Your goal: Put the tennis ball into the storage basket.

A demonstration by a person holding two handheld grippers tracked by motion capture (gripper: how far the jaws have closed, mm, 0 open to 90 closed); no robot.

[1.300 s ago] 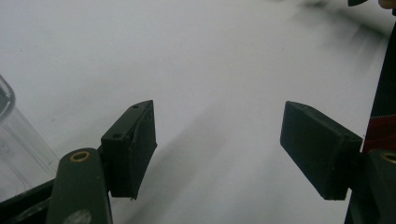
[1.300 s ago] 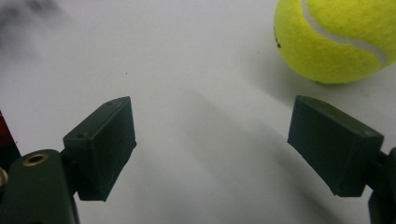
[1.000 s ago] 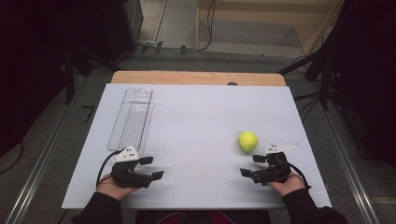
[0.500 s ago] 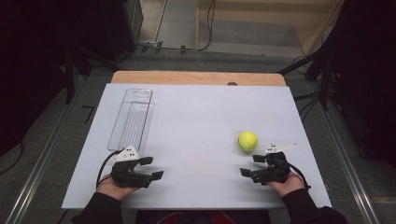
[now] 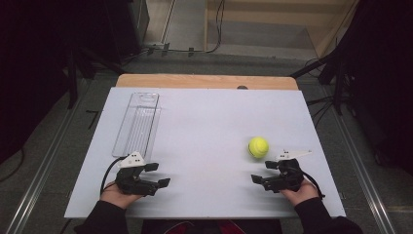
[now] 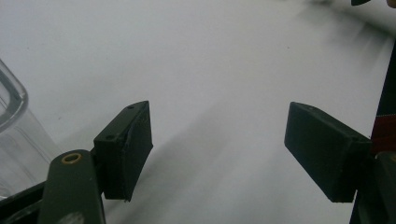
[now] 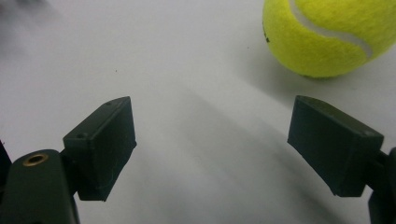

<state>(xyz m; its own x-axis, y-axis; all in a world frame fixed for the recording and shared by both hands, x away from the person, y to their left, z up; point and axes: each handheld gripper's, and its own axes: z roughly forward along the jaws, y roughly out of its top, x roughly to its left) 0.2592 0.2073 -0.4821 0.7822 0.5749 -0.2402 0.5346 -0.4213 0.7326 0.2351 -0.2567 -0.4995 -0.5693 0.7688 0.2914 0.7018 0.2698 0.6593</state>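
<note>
A yellow tennis ball (image 5: 258, 146) lies on the white table top (image 5: 204, 126) at the right, just beyond my right gripper (image 5: 260, 173). In the right gripper view the tennis ball (image 7: 327, 35) sits at the upper right, past the right jaw, and the right gripper (image 7: 224, 144) stands open on bare table. My left gripper (image 5: 159, 174) rests near the front left edge, open and empty. A clear plastic tray (image 5: 138, 124) lies just beyond it; in the left gripper view the tray's (image 6: 11, 126) corner shows at the left of the open left gripper (image 6: 219, 149).
The white top lies on a wooden table (image 5: 204, 81) whose far edge shows. Dark floor, cables and metal rails (image 5: 44, 165) surround it. A pale wooden step (image 5: 272, 34) stands beyond the table.
</note>
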